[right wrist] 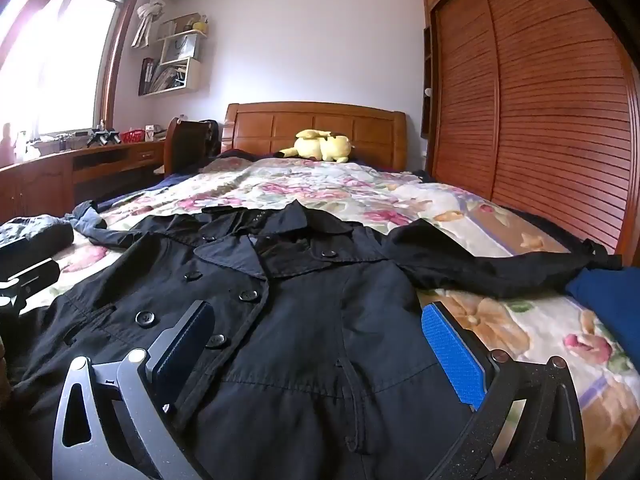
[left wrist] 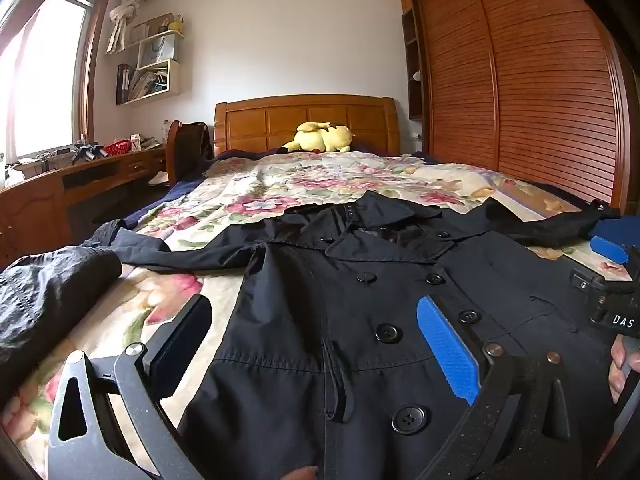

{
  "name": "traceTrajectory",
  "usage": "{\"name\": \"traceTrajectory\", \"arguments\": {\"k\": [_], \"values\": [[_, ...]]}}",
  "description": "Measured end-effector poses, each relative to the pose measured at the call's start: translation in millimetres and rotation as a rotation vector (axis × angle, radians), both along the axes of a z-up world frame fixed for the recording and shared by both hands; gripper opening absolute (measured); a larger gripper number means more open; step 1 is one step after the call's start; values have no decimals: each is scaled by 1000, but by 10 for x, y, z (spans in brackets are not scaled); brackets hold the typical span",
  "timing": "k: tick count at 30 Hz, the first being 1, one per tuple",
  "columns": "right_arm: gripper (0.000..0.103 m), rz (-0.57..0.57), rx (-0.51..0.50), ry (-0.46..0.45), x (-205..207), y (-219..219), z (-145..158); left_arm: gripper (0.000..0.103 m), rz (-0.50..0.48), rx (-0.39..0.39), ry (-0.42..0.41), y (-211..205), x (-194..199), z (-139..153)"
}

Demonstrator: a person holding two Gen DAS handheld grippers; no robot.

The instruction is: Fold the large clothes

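Note:
A dark navy double-breasted trench coat lies face up on the floral bedspread, collar toward the headboard, both sleeves spread outward. My left gripper is open and empty, hovering above the coat's left front near the waist. My right gripper is open and empty above the coat on its right side. The right gripper also shows at the right edge of the left wrist view. The coat's right sleeve stretches to the bed's right edge.
A folded dark garment lies at the bed's left. A blue cloth lies at the right edge. A yellow plush toy sits by the wooden headboard. A wooden wardrobe stands right; a desk left.

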State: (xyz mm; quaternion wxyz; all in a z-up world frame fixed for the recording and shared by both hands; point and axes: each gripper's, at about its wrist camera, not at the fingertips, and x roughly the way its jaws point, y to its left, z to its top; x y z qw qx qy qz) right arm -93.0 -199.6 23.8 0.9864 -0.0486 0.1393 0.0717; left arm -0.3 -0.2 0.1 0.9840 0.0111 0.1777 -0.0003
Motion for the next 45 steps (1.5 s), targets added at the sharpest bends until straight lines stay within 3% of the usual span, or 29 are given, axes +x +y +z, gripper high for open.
{"name": "traceTrajectory", "arguments": {"k": [45], "values": [[103,1,9,1,-6,-34,3,103,0,3,-11,29,7,-6]]}}
